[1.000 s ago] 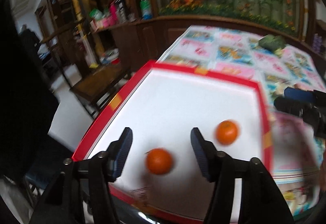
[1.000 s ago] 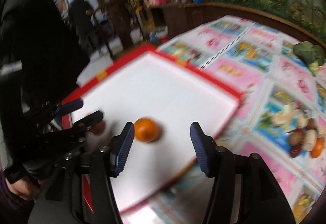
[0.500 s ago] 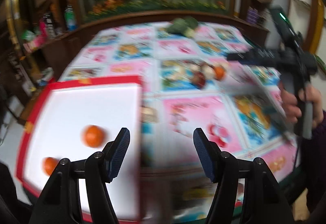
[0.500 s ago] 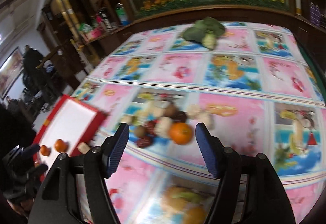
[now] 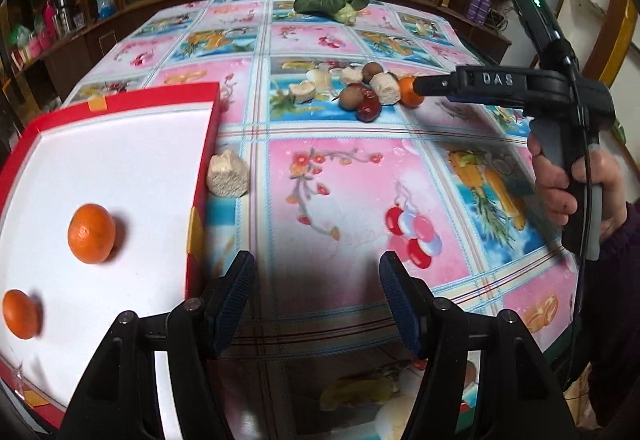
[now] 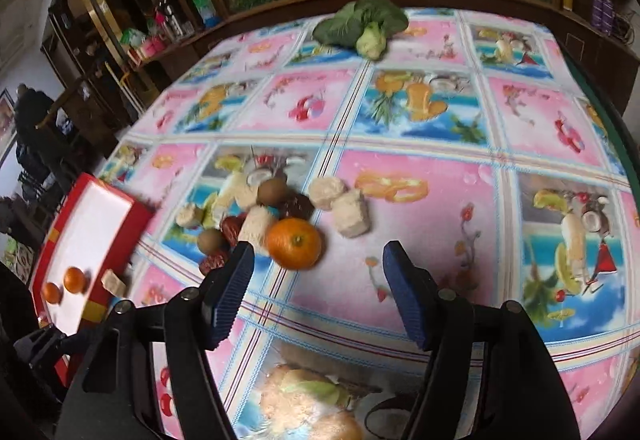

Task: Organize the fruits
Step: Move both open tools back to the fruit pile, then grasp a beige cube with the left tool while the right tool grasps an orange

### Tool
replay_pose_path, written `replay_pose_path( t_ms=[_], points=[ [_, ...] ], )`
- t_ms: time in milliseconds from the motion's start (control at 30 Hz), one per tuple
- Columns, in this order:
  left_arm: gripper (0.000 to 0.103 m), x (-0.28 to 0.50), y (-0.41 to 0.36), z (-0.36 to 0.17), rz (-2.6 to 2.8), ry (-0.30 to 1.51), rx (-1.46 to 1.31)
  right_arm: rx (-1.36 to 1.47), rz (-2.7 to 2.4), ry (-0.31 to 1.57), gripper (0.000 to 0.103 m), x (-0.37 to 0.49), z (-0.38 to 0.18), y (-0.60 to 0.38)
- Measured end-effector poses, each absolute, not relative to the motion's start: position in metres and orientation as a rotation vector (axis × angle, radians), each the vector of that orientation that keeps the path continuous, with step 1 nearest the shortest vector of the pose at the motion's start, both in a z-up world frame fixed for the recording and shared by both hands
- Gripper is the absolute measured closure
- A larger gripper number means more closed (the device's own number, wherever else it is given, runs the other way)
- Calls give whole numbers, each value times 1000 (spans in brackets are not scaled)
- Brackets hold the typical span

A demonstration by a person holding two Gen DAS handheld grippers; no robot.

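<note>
Right wrist view: right gripper [image 6: 318, 290] tilts down at the tablecloth [image 6: 420, 224], jaws spread, nothing between the pads. Its jaws have just been opening, then easing back slightly; empty gap either way. Loose orange [image 6: 294, 243] lies just ahead of the left finger, slightly inside the gap line but beyond the tips, not touched. Behind it and to its left a pile: pale chunks [image 6: 350, 212], kiwis [image 6: 272, 192], dark red dates [image 6: 234, 226]. Leafy green [image 6: 364, 24] far ahead at the table's far edge. Red-rimmed white tray [image 6: 60, 224] sits far left of the gripper, with two oranges in it; one pale chunk beside its wall.

Left wrist view: left gripper [image 5: 314, 298] also pitched down, jaws spread, holding nothing, tips over bare cloth. Tray [image 5: 202, 164] just left of the left finger; near orange [image 5: 91, 233] and second orange [image 5: 20, 314] rest on its white floor, apart from each other. Pale block [image 5: 227, 176] against the tray's outer wall, ahead-left of the tips. Right of the gripper a hand [image 5: 576, 184] grips the other tool's handle, held about level, fingertips reaching the pile by the loose orange [image 5: 409, 92]; contact unclear from here.
</note>
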State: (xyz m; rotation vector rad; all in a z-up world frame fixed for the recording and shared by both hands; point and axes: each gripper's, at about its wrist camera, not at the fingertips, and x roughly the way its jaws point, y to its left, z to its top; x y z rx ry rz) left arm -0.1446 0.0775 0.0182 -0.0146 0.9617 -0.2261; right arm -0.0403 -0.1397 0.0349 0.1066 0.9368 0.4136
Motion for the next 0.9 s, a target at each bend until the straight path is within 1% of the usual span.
replay_pose_path(
  t_ms=[100, 167, 233, 333, 567, 667, 733, 767, 900],
  points=[
    [39, -145, 80, 20, -251, 951, -35, 56, 423, 933, 38, -42, 29, -130],
    [39, -144, 80, 22, -258, 942, -37, 27, 430, 930, 41, -43, 25, -123],
    [39, -141, 82, 24, -255, 930, -30, 7, 425, 933, 47, -42, 22, -118],
    [40, -132, 88, 25, -270, 930, -49, -19, 404, 916, 52, -40, 18, -113],
    [40, -124, 101, 23, -199, 934, -20, -63, 384, 884, 53, -39, 16, -104],
    [40, -121, 109, 23, -169, 943, -31, -47, 387, 884, 58, -38, 16, -105],
    [39, -117, 108, 23, -154, 953, -37, -41, 400, 883, 67, -37, 16, -104],
    [39, -114, 106, 23, -143, 960, -36, -39, 406, 883, 70, -38, 16, -103],
    [39, -94, 101, 19, -114, 962, -27, -48, 400, 881, 70, -40, 17, -101]
  ],
)
